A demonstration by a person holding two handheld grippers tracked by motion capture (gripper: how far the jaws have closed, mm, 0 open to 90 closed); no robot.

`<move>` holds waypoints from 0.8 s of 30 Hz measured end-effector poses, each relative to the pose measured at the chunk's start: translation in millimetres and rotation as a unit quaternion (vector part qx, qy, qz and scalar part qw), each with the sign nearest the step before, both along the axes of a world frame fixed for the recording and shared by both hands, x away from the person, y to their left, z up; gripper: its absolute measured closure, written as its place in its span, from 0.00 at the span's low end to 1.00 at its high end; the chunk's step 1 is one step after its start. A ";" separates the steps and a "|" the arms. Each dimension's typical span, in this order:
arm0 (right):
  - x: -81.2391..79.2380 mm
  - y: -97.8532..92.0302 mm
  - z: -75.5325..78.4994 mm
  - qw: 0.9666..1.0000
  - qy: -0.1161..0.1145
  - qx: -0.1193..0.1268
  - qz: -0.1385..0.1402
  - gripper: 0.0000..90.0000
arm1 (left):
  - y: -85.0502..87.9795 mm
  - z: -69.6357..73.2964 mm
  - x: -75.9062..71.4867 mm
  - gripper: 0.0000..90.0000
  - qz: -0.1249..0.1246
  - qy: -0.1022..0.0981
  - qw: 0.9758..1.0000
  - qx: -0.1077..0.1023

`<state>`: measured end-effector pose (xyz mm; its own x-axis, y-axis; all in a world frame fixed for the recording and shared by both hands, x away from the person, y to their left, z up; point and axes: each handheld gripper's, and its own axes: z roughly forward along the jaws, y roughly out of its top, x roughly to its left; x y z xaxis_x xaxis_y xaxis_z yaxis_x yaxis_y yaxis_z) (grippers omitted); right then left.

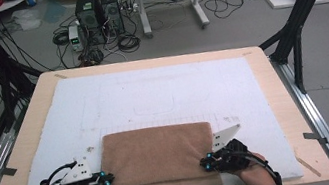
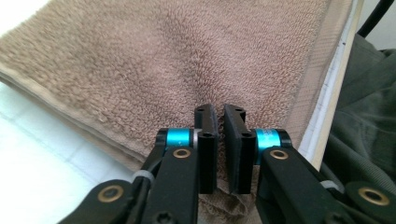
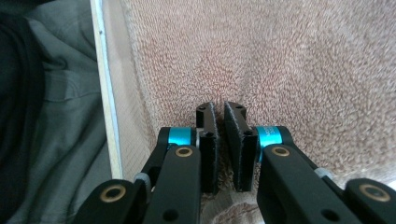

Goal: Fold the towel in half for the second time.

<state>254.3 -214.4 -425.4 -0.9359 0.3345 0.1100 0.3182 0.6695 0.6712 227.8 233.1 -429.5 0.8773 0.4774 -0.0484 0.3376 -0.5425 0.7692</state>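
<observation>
Between the black jaws with bright blue collars and brass-coloured rivets of the left gripper [image 2: 219,149] and the right gripper [image 3: 220,147] lies a plain light-brown towel [image 1: 159,156] with a flat woven band along its hem, resting on a white mat [image 1: 162,93] over the pale wood table [image 1: 33,139].
</observation>
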 end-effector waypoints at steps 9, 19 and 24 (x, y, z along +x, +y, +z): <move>-12.0 -6.6 33.1 0.998 -0.005 0.059 0.013 0.94 | 13.3 23.8 -7.9 0.95 -0.001 -0.006 1.000 -0.015; -13.0 1.0 -6.0 0.998 0.050 0.034 0.027 0.84 | 11.8 -3.7 -6.8 0.88 0.005 0.023 1.000 -0.013; -9.1 -2.6 9.3 0.998 0.028 0.057 0.018 0.70 | 12.7 7.2 -2.7 0.75 0.013 0.014 1.000 -0.018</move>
